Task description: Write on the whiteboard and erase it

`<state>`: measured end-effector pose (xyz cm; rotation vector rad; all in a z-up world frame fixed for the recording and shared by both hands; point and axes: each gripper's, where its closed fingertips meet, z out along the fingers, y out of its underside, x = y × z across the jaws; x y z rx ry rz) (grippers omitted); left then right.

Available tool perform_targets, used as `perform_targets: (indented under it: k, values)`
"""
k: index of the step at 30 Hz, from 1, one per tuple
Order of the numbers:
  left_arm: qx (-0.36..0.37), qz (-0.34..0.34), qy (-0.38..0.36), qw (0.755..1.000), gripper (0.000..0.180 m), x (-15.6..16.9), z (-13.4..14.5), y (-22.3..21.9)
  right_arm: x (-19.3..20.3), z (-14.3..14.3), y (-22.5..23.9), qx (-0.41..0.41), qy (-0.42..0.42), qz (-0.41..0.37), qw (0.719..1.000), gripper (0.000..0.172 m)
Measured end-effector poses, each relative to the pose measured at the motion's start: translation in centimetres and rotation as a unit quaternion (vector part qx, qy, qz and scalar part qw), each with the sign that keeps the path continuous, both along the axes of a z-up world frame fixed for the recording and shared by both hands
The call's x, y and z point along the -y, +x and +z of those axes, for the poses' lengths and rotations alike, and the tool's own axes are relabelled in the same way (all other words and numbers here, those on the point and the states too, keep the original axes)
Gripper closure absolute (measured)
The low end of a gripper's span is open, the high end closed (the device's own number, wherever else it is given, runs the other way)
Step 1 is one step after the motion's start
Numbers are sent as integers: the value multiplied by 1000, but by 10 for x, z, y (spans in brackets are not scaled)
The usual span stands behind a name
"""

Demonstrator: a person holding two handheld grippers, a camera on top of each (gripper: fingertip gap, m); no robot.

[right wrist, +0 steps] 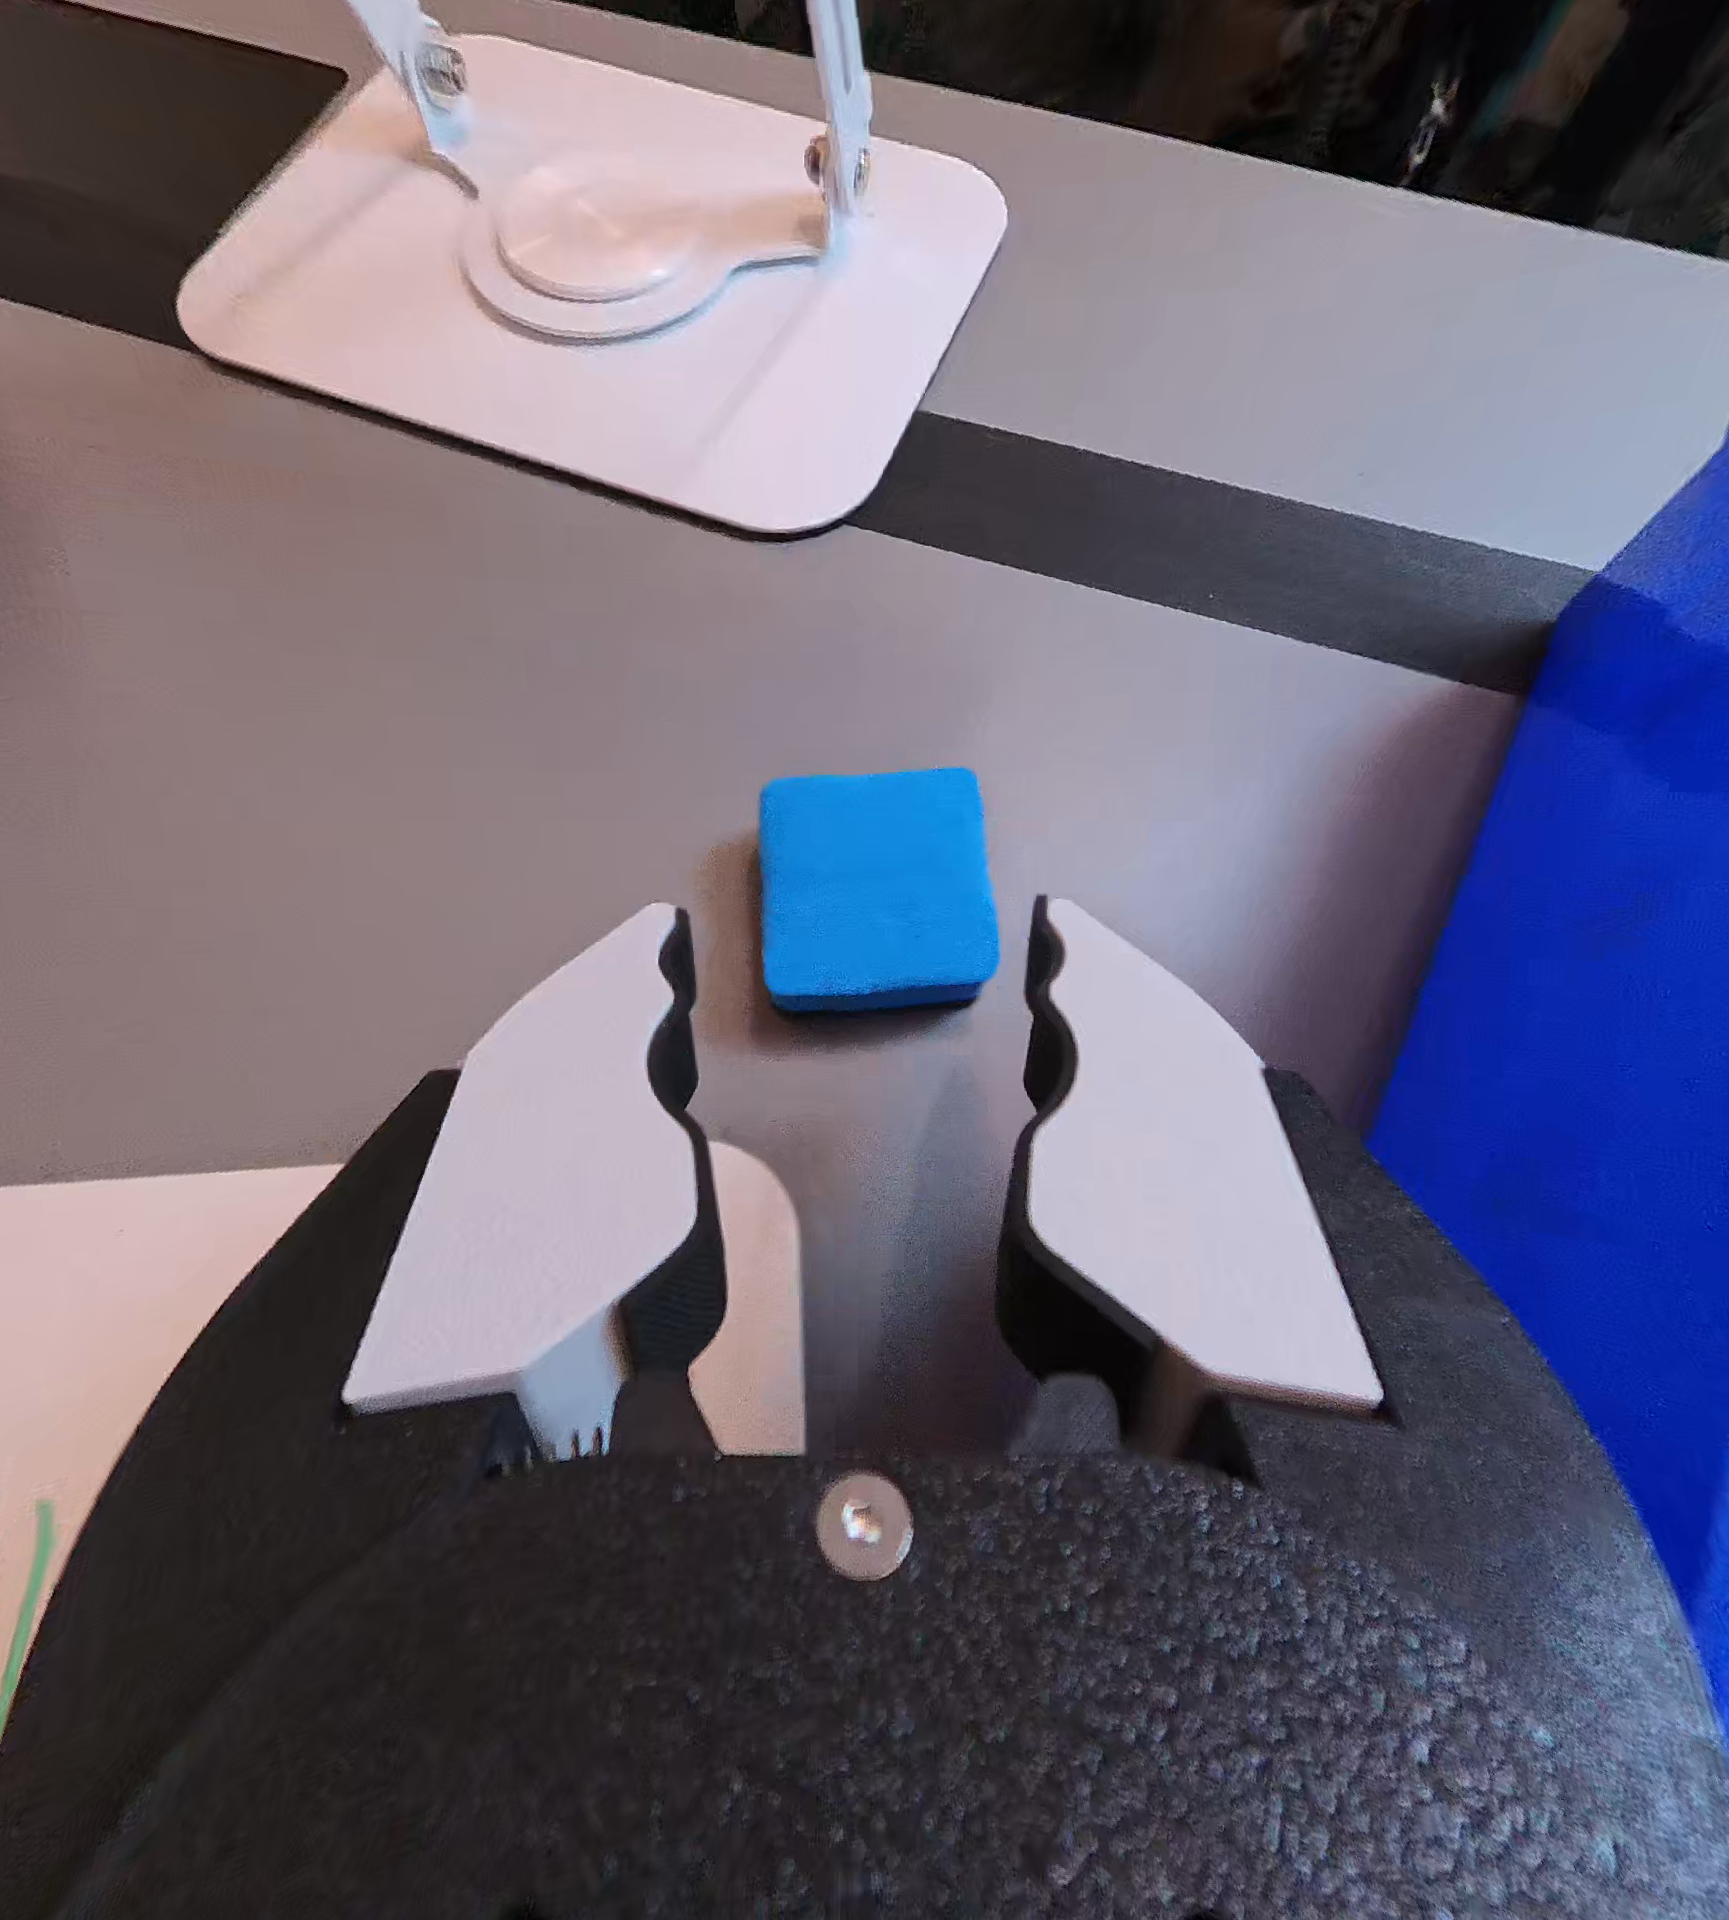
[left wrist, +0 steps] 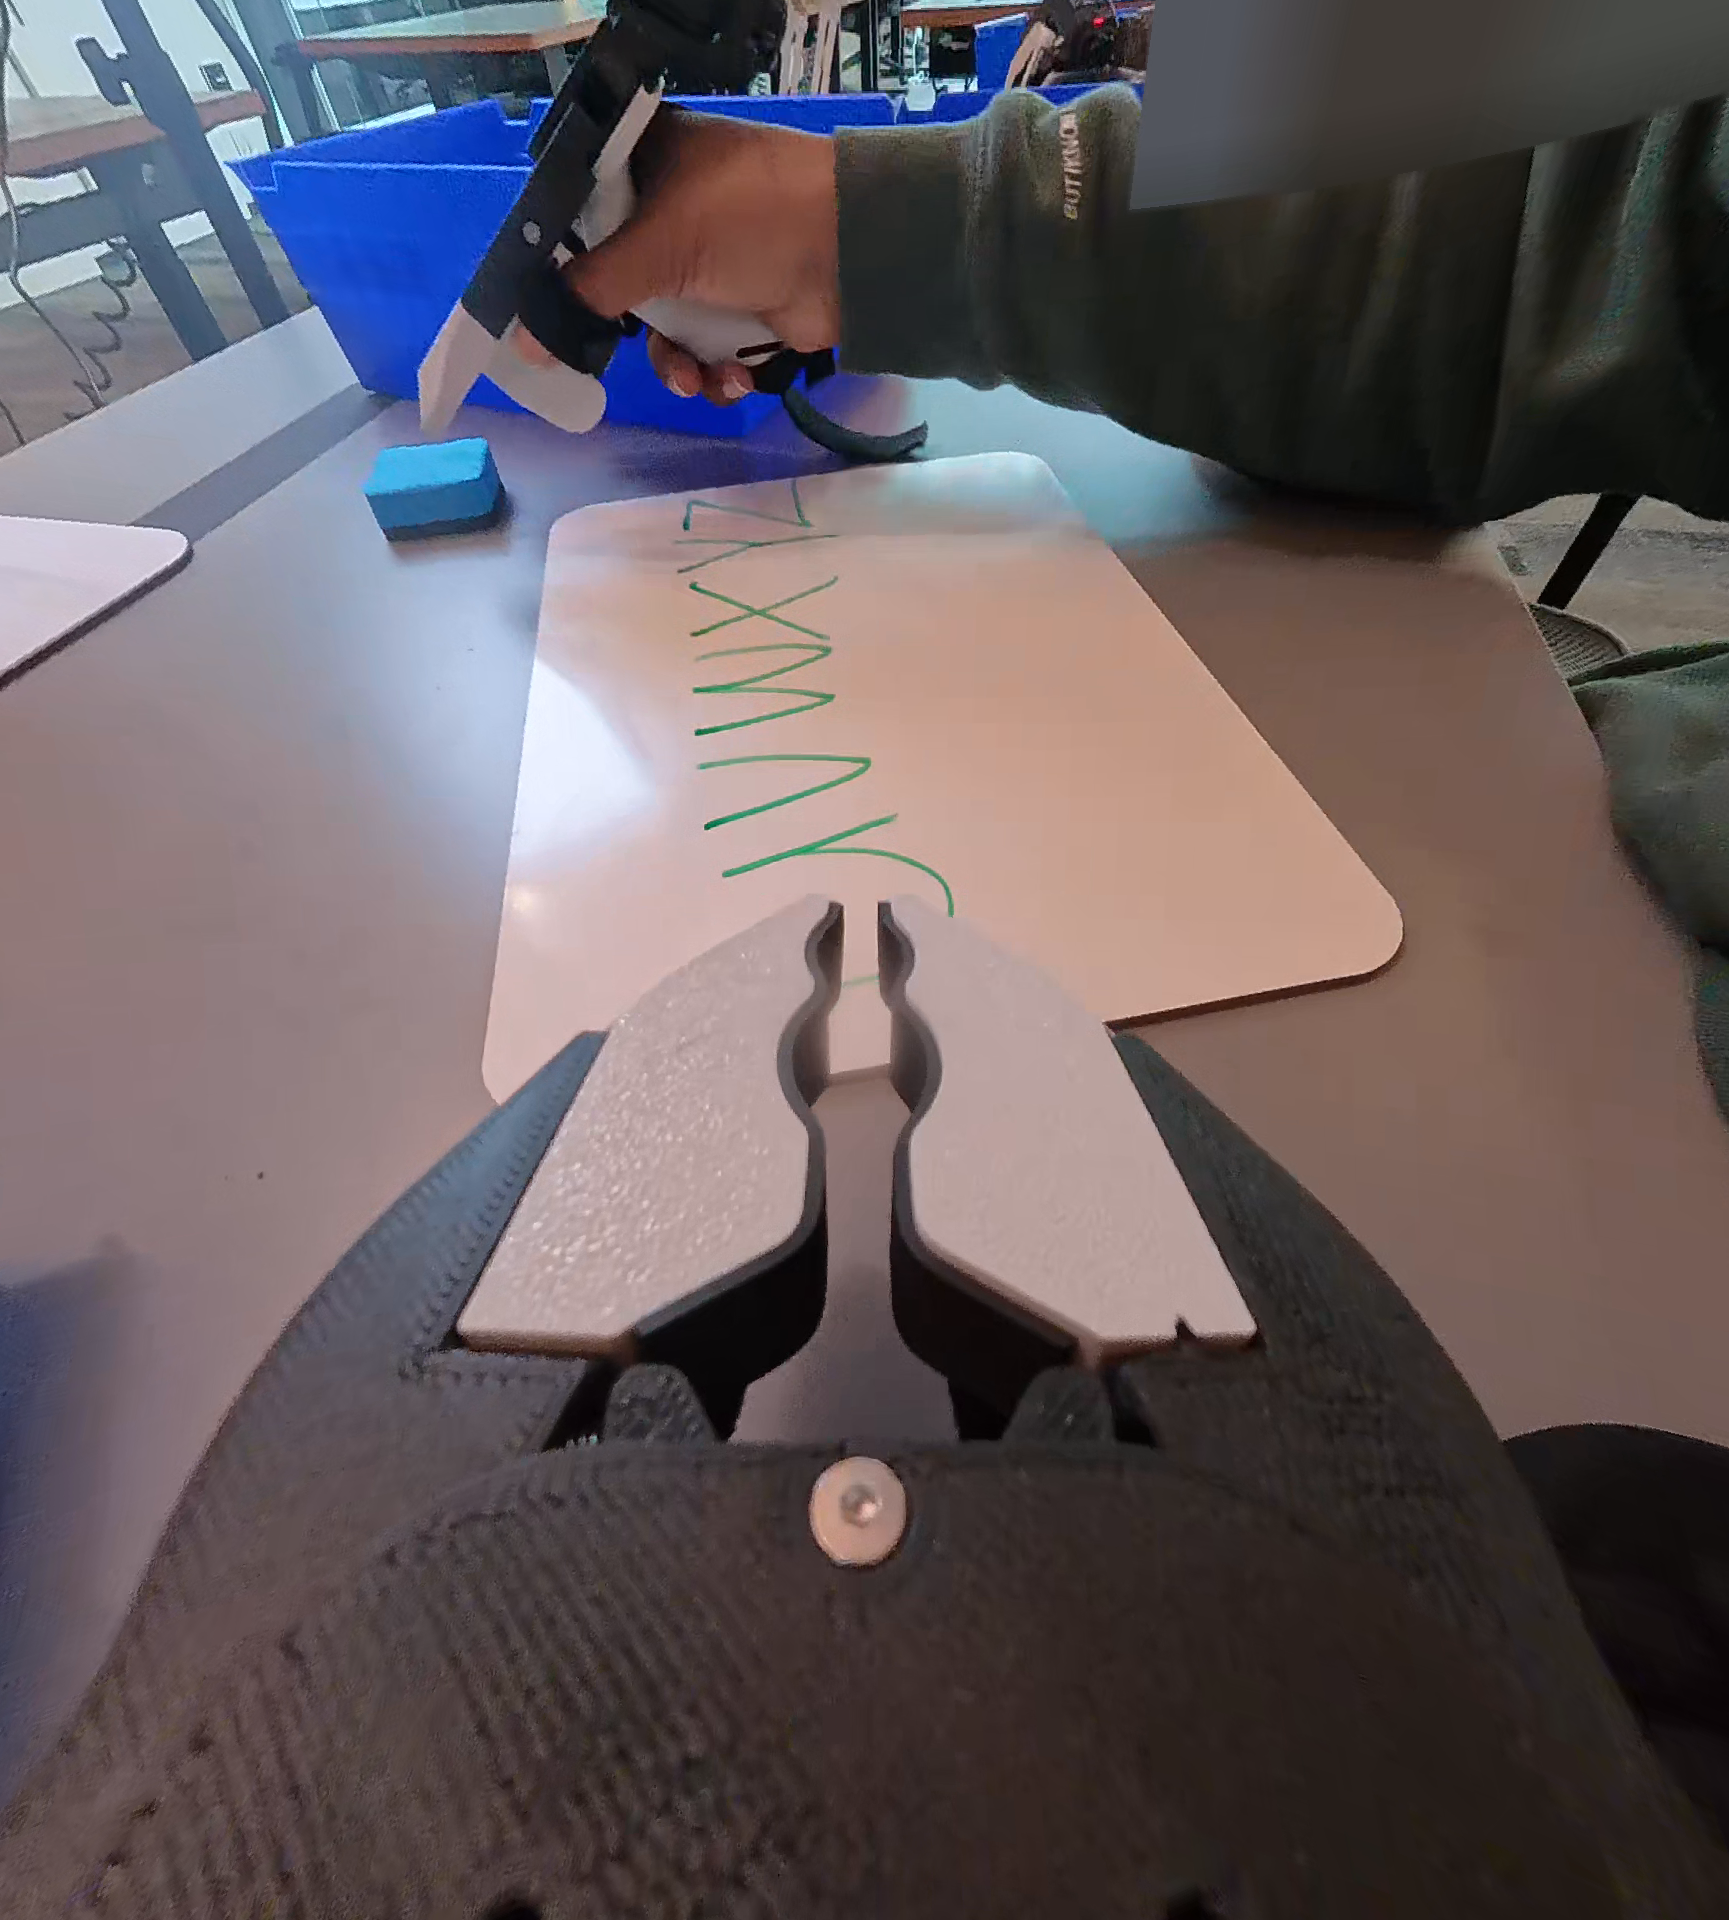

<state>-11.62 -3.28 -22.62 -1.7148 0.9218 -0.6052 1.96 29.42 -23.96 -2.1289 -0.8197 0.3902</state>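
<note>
the whiteboard (left wrist: pixel 943 727) carries green lettering, so erasing comes next. the right gripper (right wrist: pixel 860 914) hovers wide open over the blue eraser (right wrist: pixel 875 894) on the table (right wrist: pixel 320 831), not touching it; it needs lowering, then closing. the left gripper (left wrist: pixel 860 914) sits nearly closed, empty.

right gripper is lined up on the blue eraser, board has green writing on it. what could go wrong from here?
1. The right gripper is open, with the eraser mostly beyond its fingertips and clear table on both sides; closing now may only catch the near edge.
2. The blue bin stands close on the right; a wide swing could hit it.
3. The whiteboard lies loose on the table. The left gripper, nearly closed and empty, only hovers near its close edge, so wiping may slide it.
</note>
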Motion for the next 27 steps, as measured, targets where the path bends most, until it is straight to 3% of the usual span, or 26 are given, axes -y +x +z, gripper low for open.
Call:
perform_targets:
  k: [6,9,10,12,15,19,23,27]
  values:
    - [10,2,-7,1000,174,-1,1,-1,-9,-13,-5,-3,-63,43,997,95]
    - [5,3,-4,1000,174,-1,0,-1,-8,-29,-10,38,-85,48,994,93]
    - [4,2,-4,1000,174,-1,0,0,-10,-33,-10,57,-83,47,994,95]
    - [-2,0,-3,1000,174,0,-1,1,-13,-33,-11,75,-67,54,993,119]
    - [-39,-8,11,999,174,1,-7,1,-6,-16,-16,56,-41,83,994,120]
    - [-142,-25,67,987,173,7,-21,6,52,4,-18,42,-48,167,984,120]
    - [-192,-45,101,975,176,16,-27,20,121,-12,12,112,-68,228,965,119]
    - [-203,-67,112,970,180,24,-22,40,154,-24,39,125,-73,233,962,119]
